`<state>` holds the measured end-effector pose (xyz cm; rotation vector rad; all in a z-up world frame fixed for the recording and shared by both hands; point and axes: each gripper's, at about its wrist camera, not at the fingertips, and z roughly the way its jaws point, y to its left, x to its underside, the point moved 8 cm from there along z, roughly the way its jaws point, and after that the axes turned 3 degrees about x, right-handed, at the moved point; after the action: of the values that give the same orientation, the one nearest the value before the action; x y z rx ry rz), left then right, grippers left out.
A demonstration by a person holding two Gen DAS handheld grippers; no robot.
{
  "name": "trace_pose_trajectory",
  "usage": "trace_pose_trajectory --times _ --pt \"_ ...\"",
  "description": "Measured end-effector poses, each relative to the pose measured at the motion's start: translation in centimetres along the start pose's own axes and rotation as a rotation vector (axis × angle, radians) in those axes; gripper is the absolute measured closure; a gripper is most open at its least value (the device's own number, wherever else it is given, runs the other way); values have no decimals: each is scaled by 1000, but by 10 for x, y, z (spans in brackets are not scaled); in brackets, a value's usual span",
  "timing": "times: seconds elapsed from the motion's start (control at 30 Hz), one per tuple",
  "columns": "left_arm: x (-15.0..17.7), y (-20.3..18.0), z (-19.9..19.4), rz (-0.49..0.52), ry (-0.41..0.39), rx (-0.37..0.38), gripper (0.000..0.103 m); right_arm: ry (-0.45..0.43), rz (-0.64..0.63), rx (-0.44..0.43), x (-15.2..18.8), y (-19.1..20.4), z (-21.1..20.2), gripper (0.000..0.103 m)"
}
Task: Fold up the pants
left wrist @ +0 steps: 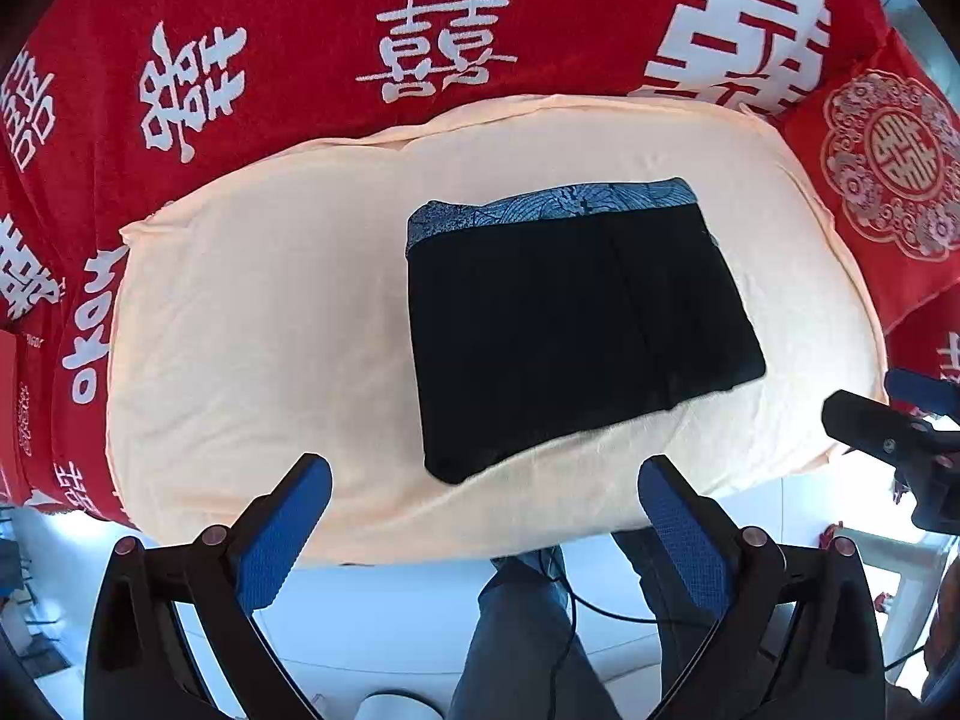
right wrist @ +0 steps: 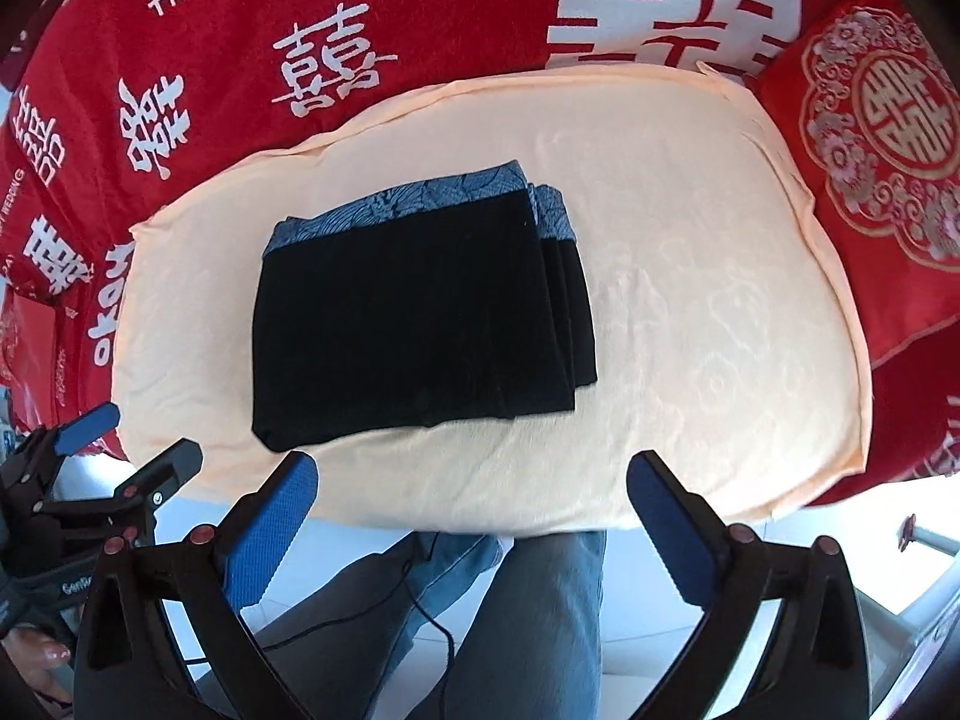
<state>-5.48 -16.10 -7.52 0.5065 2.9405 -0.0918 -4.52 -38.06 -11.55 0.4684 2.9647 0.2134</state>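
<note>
Your left gripper (left wrist: 485, 483) and right gripper (right wrist: 471, 480) hang wide open and empty above the folded pants (left wrist: 576, 324) on the peach cloth (left wrist: 252, 324); a careless dip could snag the stacked layers.

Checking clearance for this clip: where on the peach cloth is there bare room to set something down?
Bare peach cloth lies between the folded black pants and the red cushion. In the left wrist view, another bare patch lies left of the pants. The near strip by both open grippers is narrower.
</note>
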Motion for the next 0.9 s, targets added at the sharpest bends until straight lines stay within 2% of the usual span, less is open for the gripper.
trace_pose_trajectory --times 0.2,0.53,0.9 --pt "15 10 -14 -1 -11 -42 0 -7 8 43 15 11 -12 0" --pt "16 23 -24 -62 -12 -129 0 4 -66 82 9 17 -21 0" --pt "18 3 -28 -100 8 -119 0 19 -136 86 -1 12 -20 0"
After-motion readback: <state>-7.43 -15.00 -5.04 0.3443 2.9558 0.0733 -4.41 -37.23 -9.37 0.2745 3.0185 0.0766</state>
